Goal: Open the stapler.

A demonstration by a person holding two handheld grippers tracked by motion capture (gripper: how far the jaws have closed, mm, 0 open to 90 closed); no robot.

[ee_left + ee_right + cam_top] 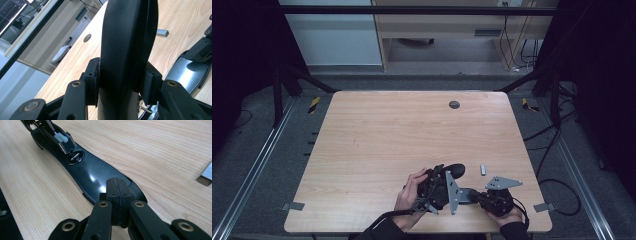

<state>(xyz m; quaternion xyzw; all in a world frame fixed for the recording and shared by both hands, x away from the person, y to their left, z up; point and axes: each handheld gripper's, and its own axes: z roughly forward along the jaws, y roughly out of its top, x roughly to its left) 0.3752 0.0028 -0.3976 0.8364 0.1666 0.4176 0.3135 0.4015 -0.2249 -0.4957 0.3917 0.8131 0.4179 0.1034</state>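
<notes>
Wooden table (pixel 377 145): left gripper (pixel 122 83) pinches the black mouse shell (pixel 128 37) upright, while right gripper (pixel 116 203), pads pressed together, steadies its glossy base (pixel 92 173) for separation.

The glossy black curved plastic shell (pixel 128 45) between the left gripper's (pixel 122 82) pads is cut off at top and bottom. The small grey metal block (pixel 207 176) beside the right gripper (pixel 117 202) is cropped at the edge.
</notes>
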